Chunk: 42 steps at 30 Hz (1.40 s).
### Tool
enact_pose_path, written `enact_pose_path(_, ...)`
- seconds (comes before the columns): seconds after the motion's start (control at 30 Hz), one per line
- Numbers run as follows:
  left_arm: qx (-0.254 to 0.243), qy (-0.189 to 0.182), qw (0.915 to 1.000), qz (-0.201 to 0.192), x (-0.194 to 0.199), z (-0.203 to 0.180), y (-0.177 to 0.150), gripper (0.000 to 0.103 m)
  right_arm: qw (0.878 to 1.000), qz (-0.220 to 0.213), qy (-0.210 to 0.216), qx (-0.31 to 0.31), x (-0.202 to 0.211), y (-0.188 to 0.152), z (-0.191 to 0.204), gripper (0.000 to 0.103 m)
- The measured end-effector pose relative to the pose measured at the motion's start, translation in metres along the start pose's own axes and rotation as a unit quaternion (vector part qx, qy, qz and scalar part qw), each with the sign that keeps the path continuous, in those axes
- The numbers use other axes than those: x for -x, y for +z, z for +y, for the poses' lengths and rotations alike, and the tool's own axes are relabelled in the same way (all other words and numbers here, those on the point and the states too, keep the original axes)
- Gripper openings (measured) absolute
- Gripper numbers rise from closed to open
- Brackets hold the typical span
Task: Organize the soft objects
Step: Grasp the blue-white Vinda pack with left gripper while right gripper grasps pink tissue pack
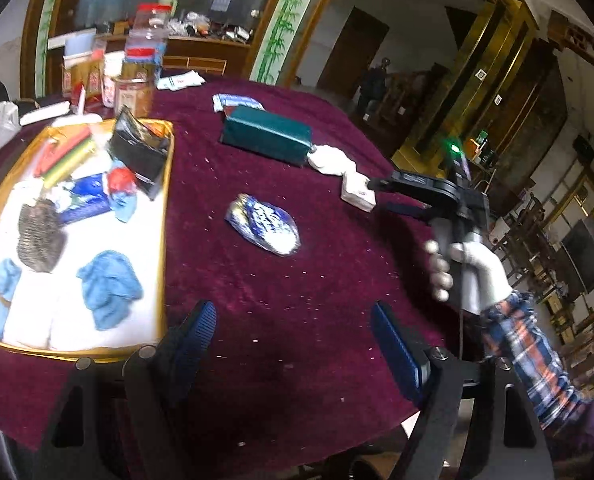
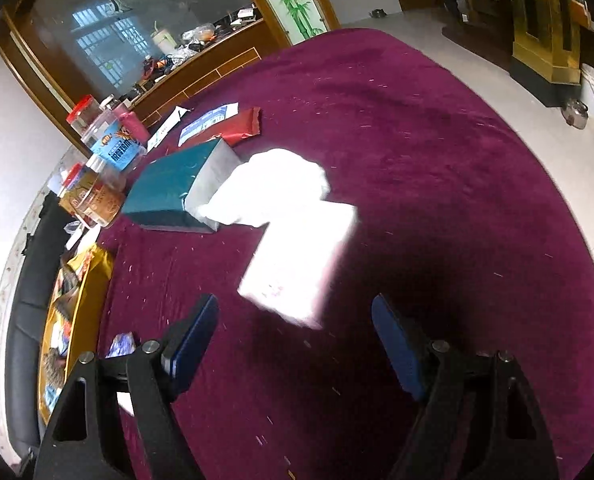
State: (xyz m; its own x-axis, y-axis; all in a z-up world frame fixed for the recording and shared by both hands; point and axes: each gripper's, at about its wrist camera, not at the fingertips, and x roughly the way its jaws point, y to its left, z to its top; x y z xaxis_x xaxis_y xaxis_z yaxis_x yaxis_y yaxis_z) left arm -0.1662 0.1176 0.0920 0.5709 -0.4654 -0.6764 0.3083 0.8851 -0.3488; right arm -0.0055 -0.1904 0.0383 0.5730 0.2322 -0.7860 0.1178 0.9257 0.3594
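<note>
A white tissue pack lies on the maroon tablecloth just ahead of my open right gripper; it also shows in the left wrist view, at the tips of the right gripper. A crumpled white cloth lies behind it, against a teal box. My left gripper is open and empty over bare cloth. A blue-and-silver foil pouch lies ahead of it. The gold-rimmed tray at left holds blue cloths, a scrubber and packets.
Jars and boxes stand at the table's far left. A red packet and a blue-white packet lie behind the teal box. The table edge curves round at right, with floor and furniture beyond.
</note>
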Motion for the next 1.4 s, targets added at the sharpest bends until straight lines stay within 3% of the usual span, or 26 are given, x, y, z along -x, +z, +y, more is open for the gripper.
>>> enact_pose_path(0.23,0.017,-0.006,0.9994,0.028,-0.022,-0.012,0.006,0.090,0.999,-0.012,-0.039,0.022,-0.038,0.008,0.018,0.079)
enact_pose_path(0.27,0.016,-0.002,0.9994,0.031,-0.026,-0.014,0.007,0.090,0.999,-0.017,-0.038,0.027,-0.037,0.007,0.018,0.075)
enact_pose_path(0.3,0.015,0.000,0.9993,0.033,-0.030,-0.016,0.009,0.090,0.998,-0.025,-0.040,0.030,-0.036,0.005,0.016,0.064)
enact_pose_path(0.33,0.016,0.001,0.9992,0.037,-0.035,-0.017,0.010,0.090,0.998,-0.030,-0.044,0.032,-0.034,0.004,0.013,0.061)
enact_pose_path(0.5,0.021,0.010,0.9987,0.046,-0.065,-0.022,0.024,0.090,0.999,-0.034,0.000,0.000,-0.029,0.006,-0.002,0.061)
enact_pose_path(0.63,0.029,0.041,0.9978,0.043,-0.099,-0.019,0.042,0.090,0.999,-0.034,0.004,0.001,-0.028,0.005,-0.002,0.061)
enact_pose_path(0.83,0.030,0.129,0.9901,0.048,-0.153,-0.003,0.064,0.090,0.999,-0.031,0.011,0.000,-0.028,0.006,-0.004,0.061)
enact_pose_path(0.93,0.020,0.142,0.9876,0.064,-0.173,-0.001,0.064,0.090,0.999,-0.032,0.008,0.003,-0.027,0.006,-0.004,0.061)
enact_pose_path(1.0,-0.013,0.157,0.9859,0.057,-0.179,-0.009,0.063,0.058,0.999,-0.033,0.006,0.006,-0.027,0.006,-0.004,0.061)
enact_pose_path(1.03,-0.021,0.164,0.9845,0.059,-0.180,-0.011,0.063,0.058,0.999,-0.034,0.006,0.006,-0.027,0.006,-0.004,0.061)
enact_pose_path(1.2,-0.020,0.128,0.9904,0.048,-0.163,-0.009,0.062,0.058,0.999,-0.038,0.012,0.000,-0.025,0.006,-0.005,0.057)
enact_pose_path(1.4,0.013,0.057,0.9983,0.009,-0.109,-0.007,0.058,0.058,0.999,-0.049,0.017,-0.004,-0.022,0.006,-0.007,0.056)
